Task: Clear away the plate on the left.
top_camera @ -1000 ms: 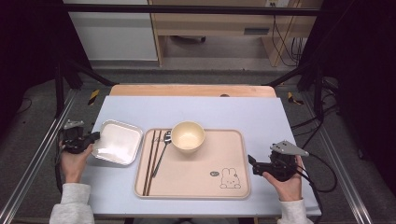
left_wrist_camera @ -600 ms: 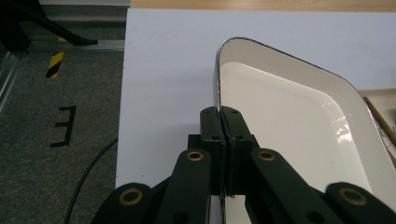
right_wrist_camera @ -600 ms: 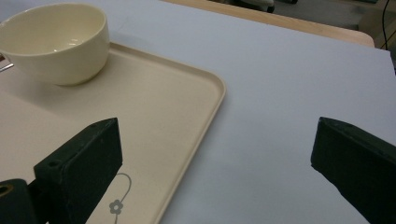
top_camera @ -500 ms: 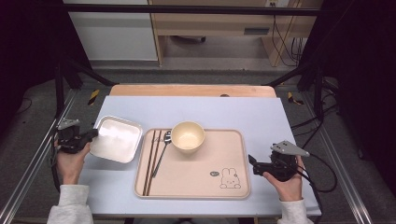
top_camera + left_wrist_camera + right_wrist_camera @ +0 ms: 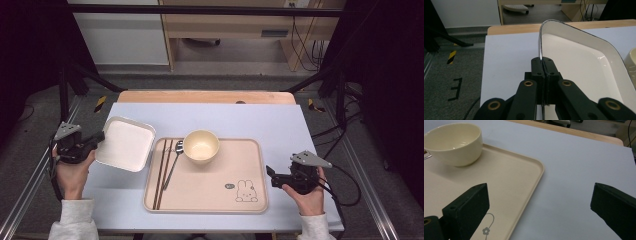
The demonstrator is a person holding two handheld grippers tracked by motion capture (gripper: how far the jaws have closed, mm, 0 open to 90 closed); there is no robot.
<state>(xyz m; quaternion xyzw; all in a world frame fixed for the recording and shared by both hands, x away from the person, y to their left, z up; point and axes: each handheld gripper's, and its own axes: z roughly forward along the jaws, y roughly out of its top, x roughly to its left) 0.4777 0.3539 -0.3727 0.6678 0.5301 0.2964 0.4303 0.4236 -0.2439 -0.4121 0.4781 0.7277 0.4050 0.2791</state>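
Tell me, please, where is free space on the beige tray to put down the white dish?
The tray is bare right of the bowl and above the rabbit print. Its left side is crowded: chopsticks and spoon. The left gripper holds the white dish by its rim.

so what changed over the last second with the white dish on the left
The left tool, shut on the white square dish at its rim, has lifted it off the table and carried it toward the beige tray; its right edge now overhangs the tray's left rim. The right tool stayed open and still. Bowl, spoon and chopsticks kept their places.
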